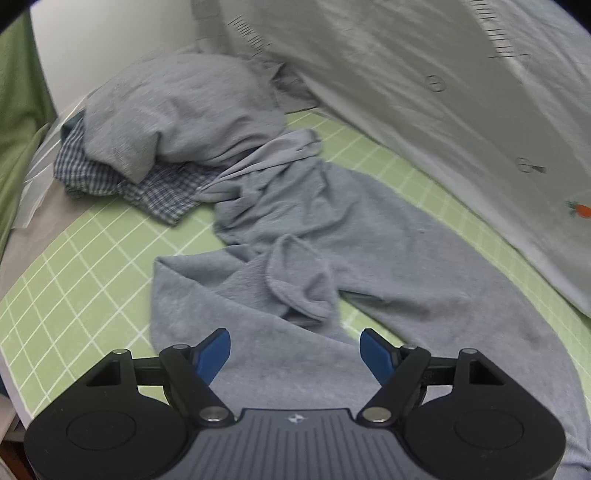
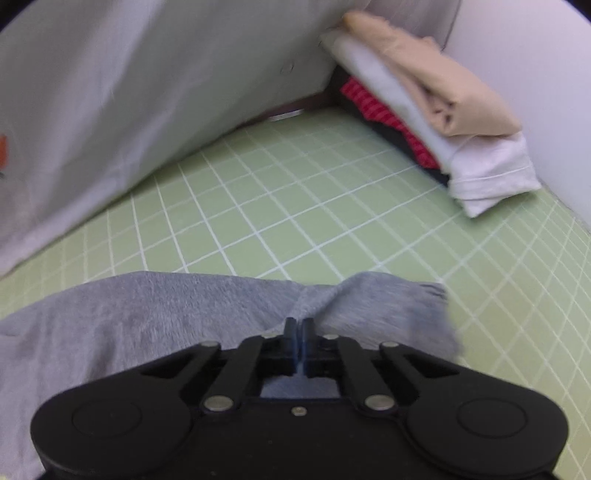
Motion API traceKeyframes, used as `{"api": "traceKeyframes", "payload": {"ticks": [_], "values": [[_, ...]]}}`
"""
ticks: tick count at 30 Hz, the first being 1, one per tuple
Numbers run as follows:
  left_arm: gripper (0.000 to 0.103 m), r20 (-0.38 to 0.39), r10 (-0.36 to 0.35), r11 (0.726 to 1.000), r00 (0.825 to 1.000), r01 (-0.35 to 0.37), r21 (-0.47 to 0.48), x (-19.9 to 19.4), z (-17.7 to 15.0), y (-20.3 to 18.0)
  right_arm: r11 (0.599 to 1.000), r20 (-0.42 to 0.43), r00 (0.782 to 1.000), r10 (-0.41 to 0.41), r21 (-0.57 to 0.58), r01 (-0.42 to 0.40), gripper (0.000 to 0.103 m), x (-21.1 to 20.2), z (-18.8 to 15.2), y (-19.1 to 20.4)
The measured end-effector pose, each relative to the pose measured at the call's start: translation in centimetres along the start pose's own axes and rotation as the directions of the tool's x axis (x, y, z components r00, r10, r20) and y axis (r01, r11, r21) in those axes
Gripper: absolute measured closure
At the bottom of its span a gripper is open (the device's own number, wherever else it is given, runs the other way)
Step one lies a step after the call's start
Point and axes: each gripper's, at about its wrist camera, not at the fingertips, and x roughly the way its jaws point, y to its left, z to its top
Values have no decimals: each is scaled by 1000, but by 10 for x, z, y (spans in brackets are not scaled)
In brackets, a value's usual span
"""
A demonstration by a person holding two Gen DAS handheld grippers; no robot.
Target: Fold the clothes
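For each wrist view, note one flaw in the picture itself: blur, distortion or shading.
Left wrist view: fisheye bends the green grid mat; the hanging white cloth is streaked with blur. Right wrist view: the grey garment smears at its cuff edge, and the corners go dark.

Readable words or numbers: none in either view.
Left gripper (image 1: pixel 295 352) body: small pale emblem (image 1: pixel 295 418), no letters legible.
Pale sheet (image 1: pixel 406 92): black ruler-like tick marks (image 1: pixel 496 35), circled marks (image 1: pixel 435 82), small orange carrot motif (image 1: pixel 579 209); no digits legible.
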Motion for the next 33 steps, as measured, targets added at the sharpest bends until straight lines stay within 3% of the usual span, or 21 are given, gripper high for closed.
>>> {"api": "traceKeyframes", "payload": {"ticks": [3,6,10,13,14,15,17,21,26,28,29,30,33], "values": [[25,15,-48,998,999,47,30,-15,-11,-6,1000,45,999,22,14,-23,102,-41,-17,-30],[24,21,-77,994,997,75,75,-30,-26,-11,999,38,999,38,31,-39,102,-75,-44,-65],[24,-5,-99,986,995,99,133,-46,-54,-14,998,-92,994,51,38,-48,102,-81,-98,-105],[24,-32,-106,981,994,110,162,-59,-76,-13,989,-179,979,103,127,-81,99,-78,-124,-130],[24,-37,-107,979,994,111,171,-63,-82,-13,984,-172,978,117,155,-90,91,-80,-126,-136],[23,-43,-107,977,993,113,181,-67,-88,-14,979,-148,981,125,177,-98,71,-83,-124,-141],[22,-50,-105,974,993,113,196,-73,-98,-15,969,-92,985,143,217,-120,43,-88,-121,-151],[20,-46,-105,970,993,112,217,-88,-112,-20,949,-17,978,206,246,-196,19,-82,-102,-155],[18,-34,-92,966,995,97,239,-105,-129,-23,939,-69,971,228,280,-200,19,-49,-91,-152],[18,-37,-83,965,996,90,246,-108,-136,-22,950,-94,968,231,239,-203,21,-40,-94,-148],[18,-40,-79,965,996,86,249,-109,-139,-22,955,-104,967,233,212,-207,36,-37,-96,-147],[18,-43,-73,965,996,82,249,-109,-141,-22,963,-112,967,230,171,-209,61,-35,-98,-145],[18,-51,-63,967,997,73,245,-109,-143,-22,973,-82,970,229,52,-225,94,-51,-100,-146]]}}
